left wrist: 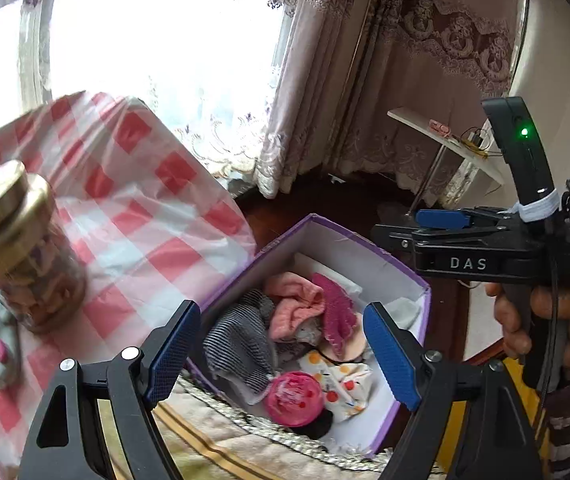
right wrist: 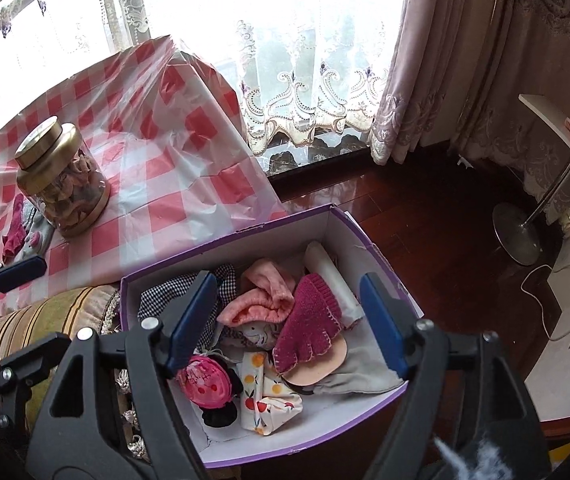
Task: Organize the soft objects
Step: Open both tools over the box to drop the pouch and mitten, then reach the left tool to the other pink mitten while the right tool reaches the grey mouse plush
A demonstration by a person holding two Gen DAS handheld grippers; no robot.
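Both grippers hovered with jaws spread wide and empty above a purple box of soft things.

The red-checked tablecloth (right wrist: 157, 184) lay to the left, a gold-lidded glass jar (right wrist: 63, 176) standing on it. The purple box (right wrist: 245, 440) sat just right of it, holding a pink garment (right wrist: 261, 300), a magenta knit sock (right wrist: 309, 328), a fruit-print cloth (right wrist: 269, 400) and a pink round pouch (right wrist: 205, 378). The left gripper (left wrist: 281, 360) and right gripper (right wrist: 285, 328) hung over the pile.

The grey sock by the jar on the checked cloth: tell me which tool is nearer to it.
Left. The left tool hangs open at the cloth's edge, just short of the grey sock. The right tool is open over the purple box, farther off.
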